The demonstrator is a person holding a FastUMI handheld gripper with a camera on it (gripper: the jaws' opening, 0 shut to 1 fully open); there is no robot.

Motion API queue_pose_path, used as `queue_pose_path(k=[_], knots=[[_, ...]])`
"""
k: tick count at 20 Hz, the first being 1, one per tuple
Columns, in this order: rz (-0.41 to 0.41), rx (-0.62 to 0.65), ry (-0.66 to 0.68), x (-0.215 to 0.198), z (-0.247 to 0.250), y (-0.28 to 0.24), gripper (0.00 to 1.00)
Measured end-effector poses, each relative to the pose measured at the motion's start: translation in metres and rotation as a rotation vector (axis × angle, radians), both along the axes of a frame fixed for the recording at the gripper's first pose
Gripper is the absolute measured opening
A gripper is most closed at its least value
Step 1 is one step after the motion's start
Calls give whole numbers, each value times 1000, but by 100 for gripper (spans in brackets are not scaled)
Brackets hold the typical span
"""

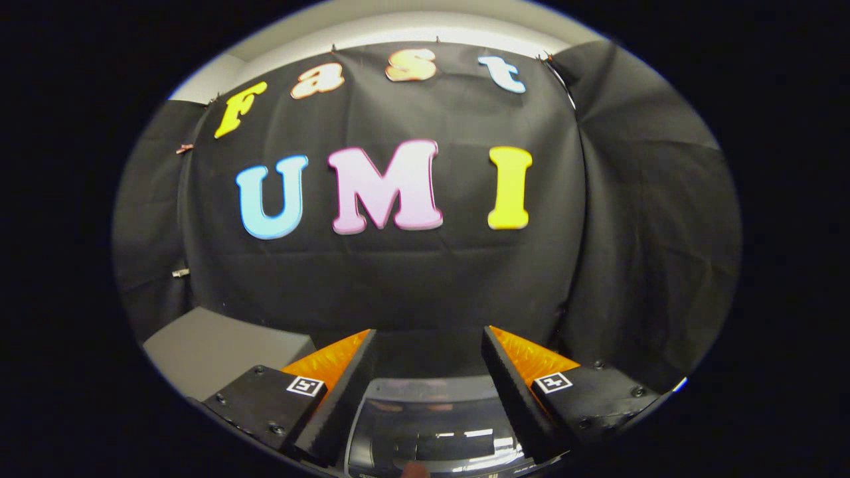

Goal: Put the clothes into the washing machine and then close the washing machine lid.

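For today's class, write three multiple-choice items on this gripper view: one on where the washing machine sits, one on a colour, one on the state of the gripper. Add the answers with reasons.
1. Where is the washing machine relative to the gripper?
A. Below and between its fingers
B. Far off against the cloth wall
C. On the grey surface to the side

2. What colour are the fingers' outer faces?
A. Blue
B. Orange
C. White

3. What state is the gripper in?
A. Shut on a garment
B. Shut on nothing
C. Open, holding nothing

Answers:
1 A: the machine's glossy dark top lies in the gap between the two fingers, close beneath them.
2 B: each finger shows an orange outer face beside its black ridged inner side.
3 C: the fingers stand well apart, with nothing between their tips.
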State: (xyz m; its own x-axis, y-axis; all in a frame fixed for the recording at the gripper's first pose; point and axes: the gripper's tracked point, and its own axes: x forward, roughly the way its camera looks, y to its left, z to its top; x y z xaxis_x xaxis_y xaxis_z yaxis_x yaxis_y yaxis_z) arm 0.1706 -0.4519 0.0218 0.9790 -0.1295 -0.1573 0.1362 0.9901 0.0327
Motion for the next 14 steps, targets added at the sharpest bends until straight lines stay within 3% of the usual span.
queue_pose_path(k=[5,14], knots=[[20,-58,-153,-15,67,7,99],[56,-63,-207,-22,92,19,98]])
